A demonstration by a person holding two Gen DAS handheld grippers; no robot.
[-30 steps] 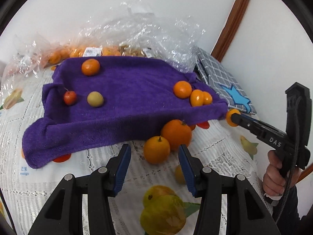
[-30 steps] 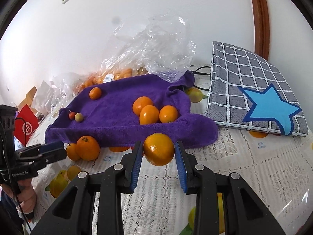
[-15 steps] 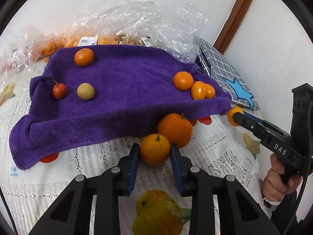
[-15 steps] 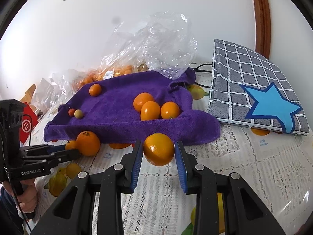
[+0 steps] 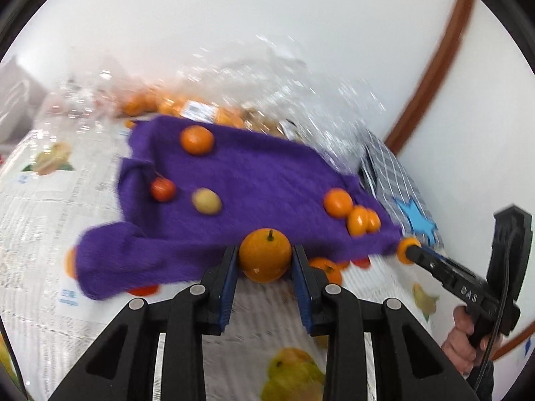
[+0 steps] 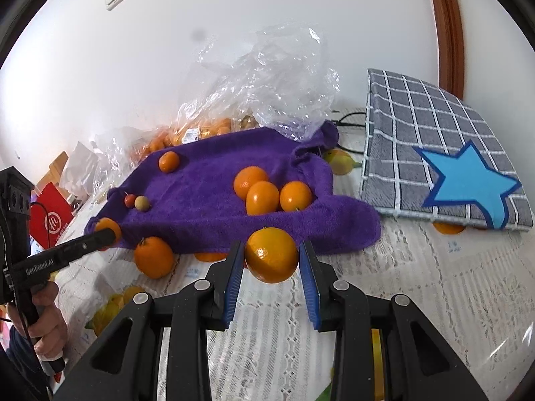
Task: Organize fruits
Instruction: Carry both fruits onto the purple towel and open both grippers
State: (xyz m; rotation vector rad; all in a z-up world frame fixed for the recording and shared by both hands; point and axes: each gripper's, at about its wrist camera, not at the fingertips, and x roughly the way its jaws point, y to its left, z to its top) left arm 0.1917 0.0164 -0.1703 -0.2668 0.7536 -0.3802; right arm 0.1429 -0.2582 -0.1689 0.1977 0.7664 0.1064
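A: What do the claws hold?
B: The left claw (image 5: 264, 260) clamps a stemmed orange (image 5: 264, 254) at lower centre; the right claw (image 6: 271, 258) clamps another orange (image 6: 271, 254), both above the bench (image 6: 434, 284).
A: And beyond?
B: The purple towel (image 6: 207, 207) carries three oranges (image 6: 262, 197) mid-frame; the plastic bag (image 6: 267, 77) sits behind.
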